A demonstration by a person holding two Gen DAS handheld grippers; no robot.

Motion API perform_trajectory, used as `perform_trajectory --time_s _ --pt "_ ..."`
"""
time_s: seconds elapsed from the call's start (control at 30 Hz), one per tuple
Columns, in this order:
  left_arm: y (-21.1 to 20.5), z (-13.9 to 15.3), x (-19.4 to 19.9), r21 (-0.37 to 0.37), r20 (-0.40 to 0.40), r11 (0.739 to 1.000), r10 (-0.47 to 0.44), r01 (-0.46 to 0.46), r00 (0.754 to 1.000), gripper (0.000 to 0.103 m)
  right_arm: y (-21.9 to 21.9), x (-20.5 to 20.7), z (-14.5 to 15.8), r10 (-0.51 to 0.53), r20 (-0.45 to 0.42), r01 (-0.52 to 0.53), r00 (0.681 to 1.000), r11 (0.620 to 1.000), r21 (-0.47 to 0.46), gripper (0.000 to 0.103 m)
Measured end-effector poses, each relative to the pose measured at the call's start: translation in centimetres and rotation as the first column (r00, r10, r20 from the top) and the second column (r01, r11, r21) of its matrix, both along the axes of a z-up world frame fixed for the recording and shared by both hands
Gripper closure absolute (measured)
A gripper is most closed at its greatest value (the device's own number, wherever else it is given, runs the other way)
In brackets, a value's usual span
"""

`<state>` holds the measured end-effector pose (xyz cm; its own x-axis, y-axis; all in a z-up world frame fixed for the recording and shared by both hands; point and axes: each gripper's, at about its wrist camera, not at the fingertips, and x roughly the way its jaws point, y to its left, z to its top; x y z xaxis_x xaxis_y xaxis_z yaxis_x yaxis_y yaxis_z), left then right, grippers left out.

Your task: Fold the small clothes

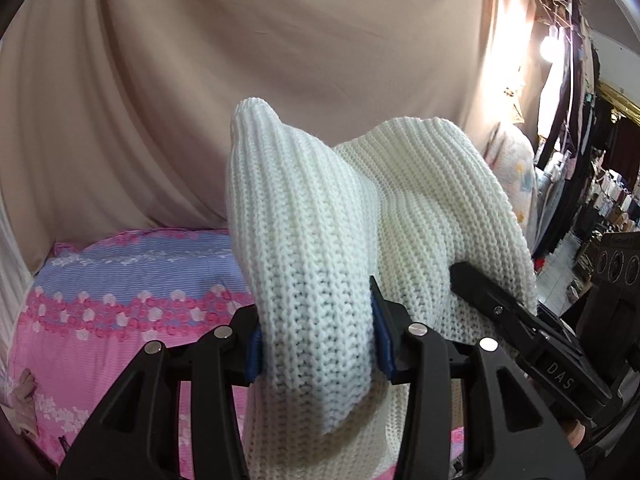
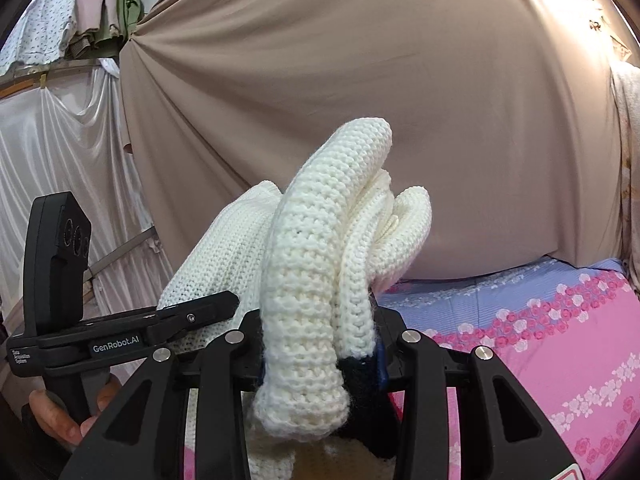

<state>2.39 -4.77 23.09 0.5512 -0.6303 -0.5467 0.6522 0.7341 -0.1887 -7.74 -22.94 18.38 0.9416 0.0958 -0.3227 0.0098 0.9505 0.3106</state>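
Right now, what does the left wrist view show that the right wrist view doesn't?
Only the left wrist view: a lit bare bulb and a cluttered aisle of hanging goods. Only the right wrist view: a white satin drape and garments on a rail. Both: the white chunky-knit garment clamped in left gripper and right gripper, beige backdrop cloth, pink-and-blue floral sheet.

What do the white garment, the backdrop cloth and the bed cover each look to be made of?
White garment: chunky rib knit, likely wool or acrylic; visible stitch rows, matte. Backdrop cloth: smooth tan woven fabric, faint sheen, soft drape folds. Bed cover: thin printed cloth, probably cotton or polyester; pink and blue rose pattern.
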Motion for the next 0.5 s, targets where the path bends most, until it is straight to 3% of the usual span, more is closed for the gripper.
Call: perform_trajectory --time_s 0.33,0.5 --pt "5.6 -3.0 5.4 0.018 -0.042 0.997 0.078 -0.078 0.996 0.061 4.0 6.7 -3.3 0.091 -0.074 -0.091 0.993 0.996 0.004 0.067" --pt "6.8 -7.7 8.4 0.066 -0.085 0.992 0.111 -0.105 0.990 0.060 4.4 10.1 -8.3 0.094 -0.168 -0.090 0.981 0.995 0.034 0.064"
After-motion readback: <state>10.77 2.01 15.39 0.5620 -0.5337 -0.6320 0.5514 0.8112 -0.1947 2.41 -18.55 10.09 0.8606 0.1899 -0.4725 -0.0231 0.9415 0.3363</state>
